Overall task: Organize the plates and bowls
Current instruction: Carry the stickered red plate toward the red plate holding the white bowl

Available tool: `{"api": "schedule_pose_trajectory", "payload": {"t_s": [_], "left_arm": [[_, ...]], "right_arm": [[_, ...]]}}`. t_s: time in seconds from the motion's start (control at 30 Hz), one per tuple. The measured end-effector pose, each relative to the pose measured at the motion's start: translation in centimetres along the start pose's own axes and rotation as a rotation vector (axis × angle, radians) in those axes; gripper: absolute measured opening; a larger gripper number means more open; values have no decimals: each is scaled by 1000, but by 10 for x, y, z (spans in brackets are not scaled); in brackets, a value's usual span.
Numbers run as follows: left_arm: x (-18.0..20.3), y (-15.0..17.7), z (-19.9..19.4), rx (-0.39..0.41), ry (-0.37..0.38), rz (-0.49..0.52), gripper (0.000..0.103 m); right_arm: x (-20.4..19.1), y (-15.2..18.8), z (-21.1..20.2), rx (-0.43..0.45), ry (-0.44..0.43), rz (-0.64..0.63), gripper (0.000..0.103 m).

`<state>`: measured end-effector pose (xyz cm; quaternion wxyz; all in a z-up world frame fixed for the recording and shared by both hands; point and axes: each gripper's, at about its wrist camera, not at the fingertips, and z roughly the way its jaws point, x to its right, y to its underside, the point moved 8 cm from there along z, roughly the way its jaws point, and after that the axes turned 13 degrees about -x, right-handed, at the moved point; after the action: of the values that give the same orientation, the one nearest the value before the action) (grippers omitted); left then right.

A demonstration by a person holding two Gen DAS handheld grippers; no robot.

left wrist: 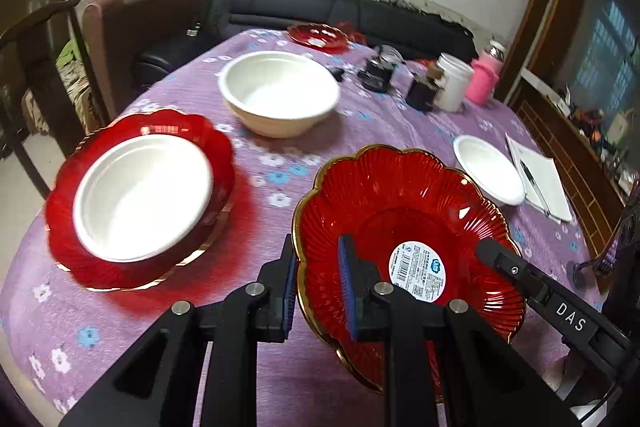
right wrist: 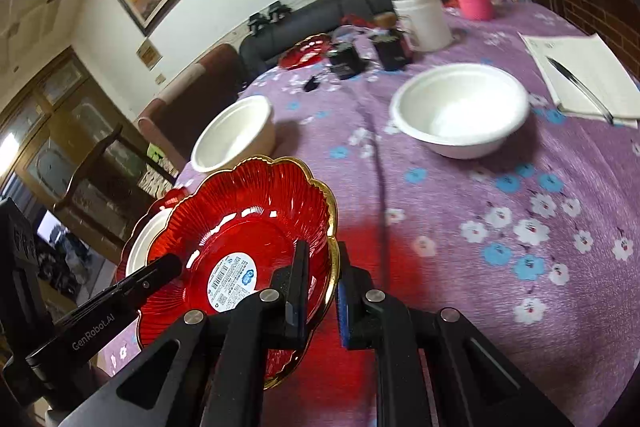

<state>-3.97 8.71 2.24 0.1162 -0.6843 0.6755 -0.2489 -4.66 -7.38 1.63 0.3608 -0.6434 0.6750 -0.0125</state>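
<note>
Left fingers: the left gripper (left wrist: 318,287) pinched the near-left rim of the red glass plate (left wrist: 404,227), low centre of the left wrist view.
Right fingers: the right gripper (right wrist: 322,287) pinched the opposite gold-edged rim.
Plate: held between both, tilted, seemingly clear of the purple worktop (right wrist: 500,187).
Bearing: the red plate carrying a white bowl (left wrist: 140,195) lay to the left of frame, nearer the left gripper; likely the stacking spot.
</note>
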Motion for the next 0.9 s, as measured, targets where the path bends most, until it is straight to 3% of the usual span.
{"api": "schedule_pose_trajectory", "payload": {"t_s": [0.23, 0.9], "left_arm": [[-41, -1, -21, 41, 12, -71, 19], [-153, -13, -60, 159, -113, -227, 19]], "right_arm": [[-47, 0, 6, -5, 3, -74, 13], [-172, -21, 56, -43, -25, -253, 13]]}}
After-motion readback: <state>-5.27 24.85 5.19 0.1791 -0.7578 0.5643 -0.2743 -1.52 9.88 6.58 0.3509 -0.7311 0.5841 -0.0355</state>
